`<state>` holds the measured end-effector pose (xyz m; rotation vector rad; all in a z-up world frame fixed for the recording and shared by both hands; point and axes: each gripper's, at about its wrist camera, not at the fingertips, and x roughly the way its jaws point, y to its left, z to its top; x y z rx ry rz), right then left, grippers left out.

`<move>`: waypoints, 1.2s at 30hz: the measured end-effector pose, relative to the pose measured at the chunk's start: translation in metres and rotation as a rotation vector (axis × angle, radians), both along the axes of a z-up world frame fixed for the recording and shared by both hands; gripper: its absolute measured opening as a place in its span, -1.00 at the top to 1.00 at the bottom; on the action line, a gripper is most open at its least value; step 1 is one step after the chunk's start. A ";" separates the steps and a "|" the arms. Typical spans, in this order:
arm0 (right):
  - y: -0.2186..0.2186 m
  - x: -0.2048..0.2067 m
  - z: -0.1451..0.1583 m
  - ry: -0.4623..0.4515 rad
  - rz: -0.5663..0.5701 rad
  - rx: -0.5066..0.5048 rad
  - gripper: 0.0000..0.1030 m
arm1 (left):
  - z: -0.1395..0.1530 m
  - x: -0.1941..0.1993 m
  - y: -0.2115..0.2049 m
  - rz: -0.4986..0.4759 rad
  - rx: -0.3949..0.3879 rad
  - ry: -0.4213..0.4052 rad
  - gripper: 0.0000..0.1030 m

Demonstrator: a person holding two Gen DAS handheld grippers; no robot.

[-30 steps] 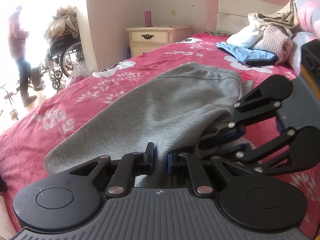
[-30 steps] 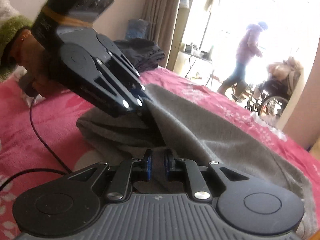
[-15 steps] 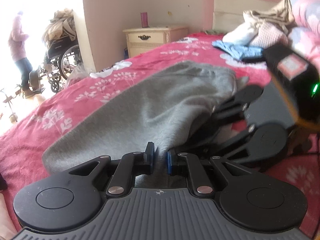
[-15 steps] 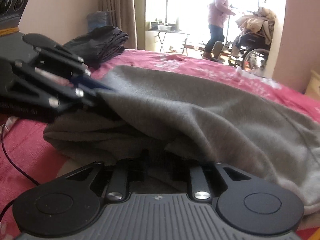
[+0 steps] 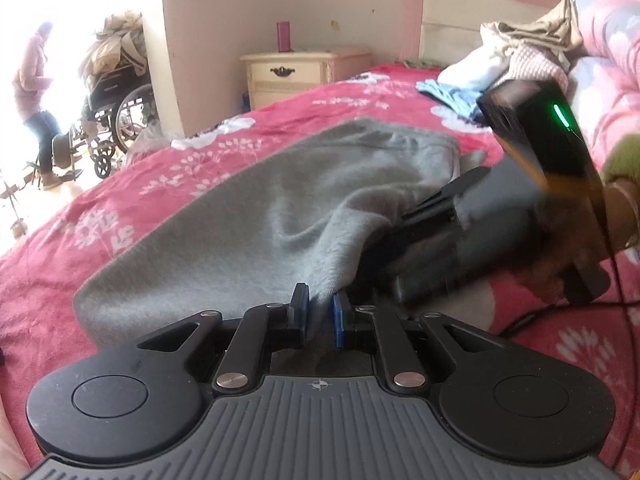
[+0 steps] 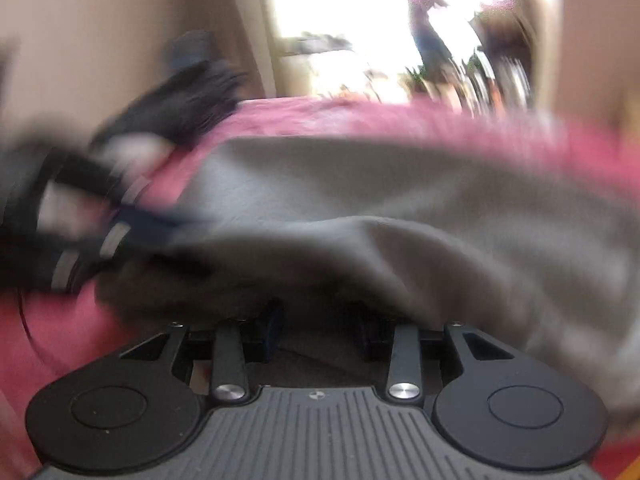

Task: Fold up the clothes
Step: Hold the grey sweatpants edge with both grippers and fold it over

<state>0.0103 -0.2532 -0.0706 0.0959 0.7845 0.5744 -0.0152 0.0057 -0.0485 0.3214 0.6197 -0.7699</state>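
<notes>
Left hand-held gripper [image 5: 320, 312]: blue pads pinched narrow on an edge of the grey garment [image 5: 280, 208], which lies spread on the red floral bed [image 5: 360, 96]. Right hand-held gripper [image 6: 320, 320], at 3 o'clock from the left: jaws opening, pads apart, grey fabric draped over them; view blurred.

Two wrist cameras sit low over a bed [image 5: 360, 96], close behind their fingers. Both share the grey garment [image 5: 260, 216] at 12 o'clock and each other's gripper.
</notes>
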 end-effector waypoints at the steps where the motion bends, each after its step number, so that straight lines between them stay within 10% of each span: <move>1: -0.007 0.003 0.000 0.034 -0.024 0.051 0.25 | -0.001 0.001 0.001 0.005 0.000 0.004 0.81; 13: -0.073 -0.034 0.030 -0.039 -0.201 0.010 0.18 | -0.013 -0.007 0.003 -0.004 0.080 -0.031 0.81; 24: 0.004 -0.056 0.030 -0.512 0.339 -0.441 0.28 | -0.015 -0.015 -0.001 -0.003 0.119 -0.069 0.81; 27: 0.012 -0.043 0.022 -0.522 0.342 -0.496 0.87 | -0.012 -0.016 -0.001 -0.005 0.122 -0.083 0.82; 36: 0.006 -0.063 0.014 -0.490 0.424 -0.527 0.96 | -0.017 -0.034 0.004 -0.003 0.180 -0.077 0.72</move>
